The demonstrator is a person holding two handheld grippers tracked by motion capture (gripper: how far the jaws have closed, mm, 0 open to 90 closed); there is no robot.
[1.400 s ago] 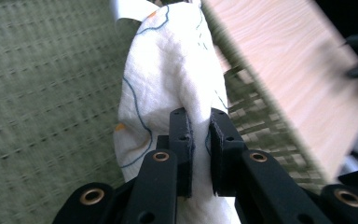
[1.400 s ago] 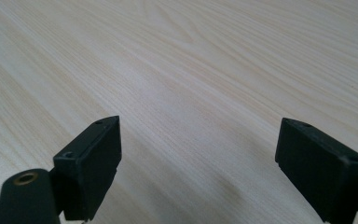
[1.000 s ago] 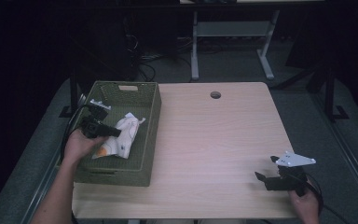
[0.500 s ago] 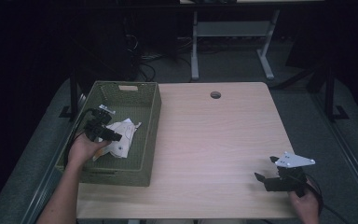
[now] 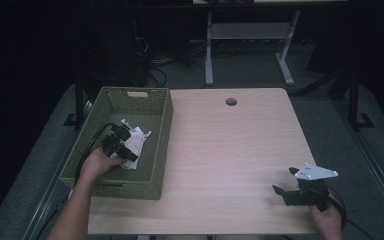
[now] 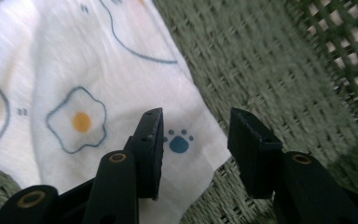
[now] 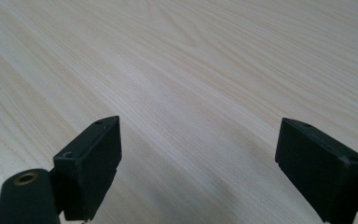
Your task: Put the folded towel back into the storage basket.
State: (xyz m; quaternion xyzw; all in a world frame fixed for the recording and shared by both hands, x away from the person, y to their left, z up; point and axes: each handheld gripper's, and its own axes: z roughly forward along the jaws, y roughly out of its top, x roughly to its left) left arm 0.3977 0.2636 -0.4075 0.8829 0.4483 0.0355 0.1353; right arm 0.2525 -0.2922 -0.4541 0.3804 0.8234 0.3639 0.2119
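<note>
In the high view the left gripper point(image 5: 128, 152) sits low inside the green woven basket point(image 5: 163, 131), which stands on the left part of the tabletop point(image 5: 230, 150) with its left wall over that edge. The white cloth point(image 5: 136, 140) lies on the basket floor, toward the right wall and about midway along its length, partly covered by the gripper and the person's left hand point(image 5: 96, 164). The left gripper view shows the cloth point(image 6: 98, 93) spread flat on the woven floor, printed with fried-egg shapes and a small blue paw mark. Its near corner points between the two black jaws. The left gripper's point(image 6: 195, 140) jaws have just been opening and now stand about half apart; the left jaw rides over the cloth beside the paw mark, the right jaw over bare weave past the cloth's edge, and neither presses on the fabric, so nothing is held. The latticed basket wall rises close at the upper right of that view, leaving little room on that side, while the floor toward the far end of the basket lies open. The right gripper point(image 5: 282, 191) rests near the front right corner of the tabletop, well apart from the basket, held by the right hand point(image 5: 327, 220) at the front edge. In the right gripper view its jaws point(image 7: 198, 168) stand wide apart over bare pale wood with nothing between them. A small round hole point(image 5: 231, 101) sits near the far edge.
</note>
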